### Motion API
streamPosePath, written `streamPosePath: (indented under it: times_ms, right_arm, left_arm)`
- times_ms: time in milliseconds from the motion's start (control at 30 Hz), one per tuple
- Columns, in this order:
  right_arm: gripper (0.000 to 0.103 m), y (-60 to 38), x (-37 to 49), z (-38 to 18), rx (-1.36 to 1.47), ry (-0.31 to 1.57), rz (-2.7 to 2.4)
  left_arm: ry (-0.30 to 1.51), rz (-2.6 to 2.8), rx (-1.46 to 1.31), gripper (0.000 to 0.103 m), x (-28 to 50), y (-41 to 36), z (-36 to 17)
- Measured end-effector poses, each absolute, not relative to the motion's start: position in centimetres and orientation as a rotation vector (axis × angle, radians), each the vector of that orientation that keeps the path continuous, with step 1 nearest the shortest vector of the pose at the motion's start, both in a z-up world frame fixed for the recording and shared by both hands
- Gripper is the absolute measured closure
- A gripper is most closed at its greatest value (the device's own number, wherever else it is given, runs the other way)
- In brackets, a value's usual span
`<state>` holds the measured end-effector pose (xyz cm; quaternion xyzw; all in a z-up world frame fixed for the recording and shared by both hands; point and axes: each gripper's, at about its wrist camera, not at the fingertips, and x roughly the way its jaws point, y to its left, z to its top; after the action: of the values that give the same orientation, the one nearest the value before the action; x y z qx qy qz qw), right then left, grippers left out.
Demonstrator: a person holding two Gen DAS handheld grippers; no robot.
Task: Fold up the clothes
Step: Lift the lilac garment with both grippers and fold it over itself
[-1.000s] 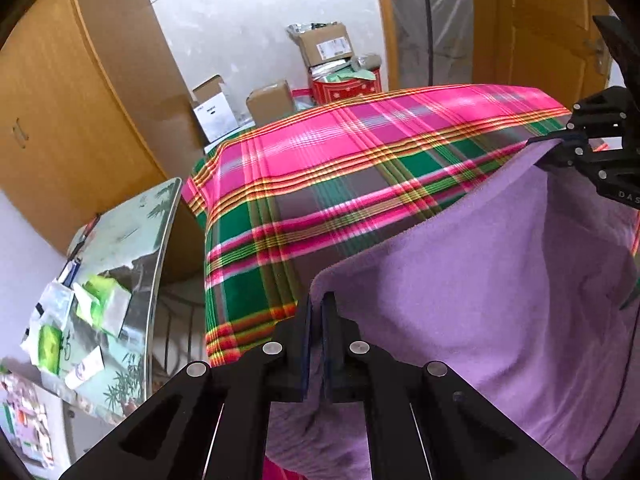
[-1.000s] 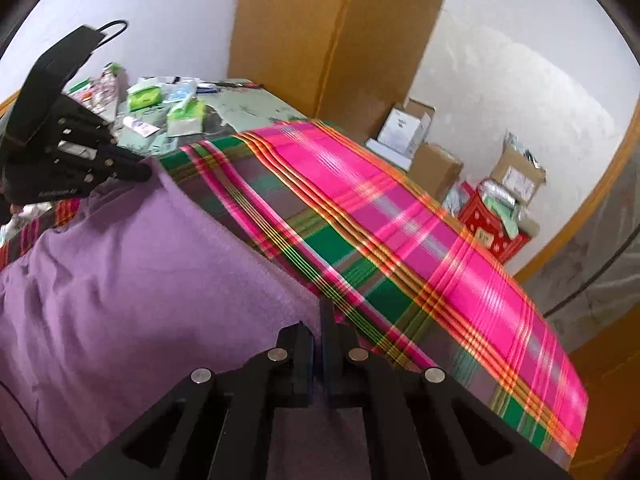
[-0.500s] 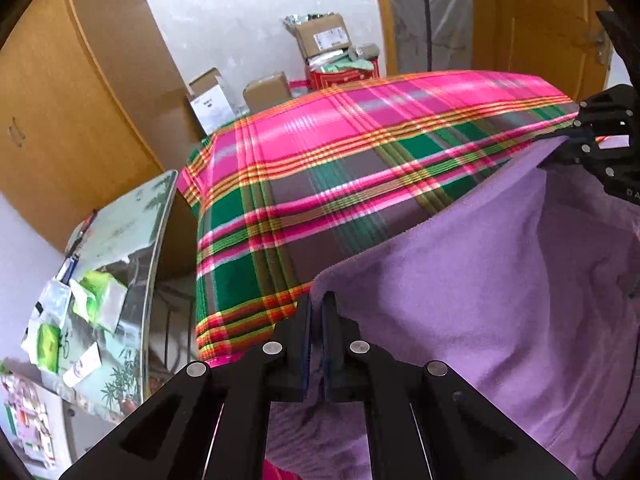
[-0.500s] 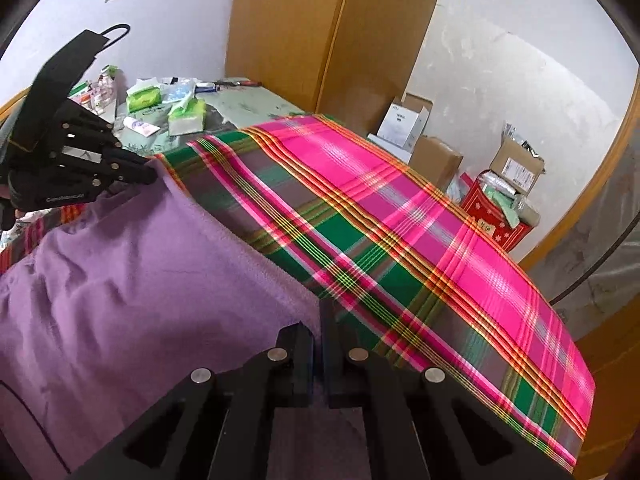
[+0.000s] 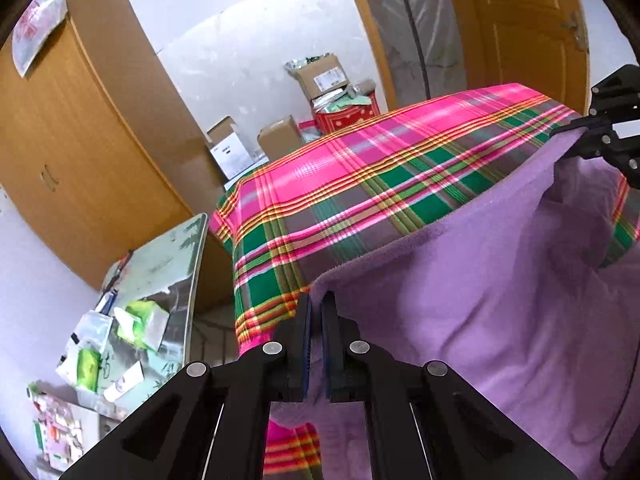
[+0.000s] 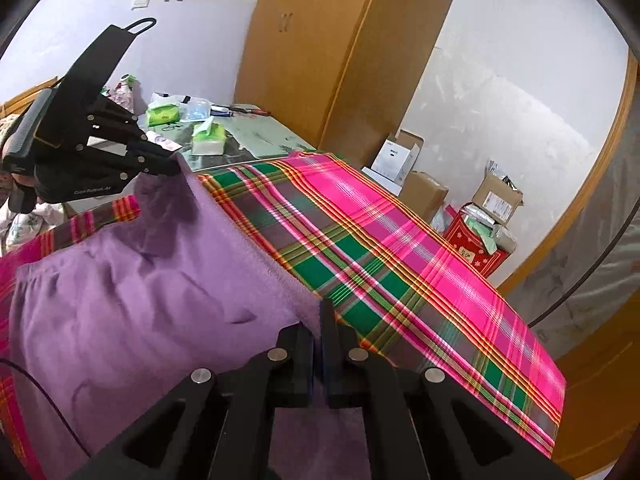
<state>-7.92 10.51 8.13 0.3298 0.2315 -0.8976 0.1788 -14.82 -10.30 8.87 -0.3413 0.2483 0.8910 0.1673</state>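
Open brown cardboard box (image 5: 322, 76) sat on a red patterned box (image 5: 347, 114) by the far wall, silvery and green packets sticking out of both; contents too small to tell. Two more cardboard boxes (image 5: 256, 146) stood beside them on the floor, one white-fronted.

Purple fleece-like garment (image 5: 460, 292) lay on the pink, green and grey plaid cloth-covered tabletop (image 5: 360, 184), its top edge lifted and stretched as a line between the two tools. That fuzzy, raw-looking edge ran roughly parallel to the tabletop's long side; the rest draped down in soft folds toward the cameras. Elastic-looking gathered hem showed at the lower left in the right wrist view (image 6: 28, 280).

Left tool (image 5: 316, 312), black plastic with metal screws, was pressed together, pinching one corner of the purple garment. Right tool (image 6: 318, 320) was pressed together too, pinching the other corner. Each tool showed in the other's view, cloth bunched at its tip.

A glass-topped side table (image 6: 256, 136) beside the plaid one held green tissue packs (image 6: 208, 136) and small packets. Wooden wardrobe (image 6: 340, 40) stood behind.
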Motion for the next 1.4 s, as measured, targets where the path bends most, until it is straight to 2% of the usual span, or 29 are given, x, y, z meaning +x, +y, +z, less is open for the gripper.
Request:
streamPosePath:
  times_ms: [400,1400]
  right_arm:
    - [0.101,8.7,-1.2,9.1,0.879,0.655,-2.516]
    - [0.100,6.0,11.2,6.7,0.845,0.625,-2.456]
  left_arm:
    - [0.734,2.570,-0.918,0.098,-8.9,-11.5,10.4]
    - [0.655,2.647,-0.921,0.099,3.7,-14.4,8.5]
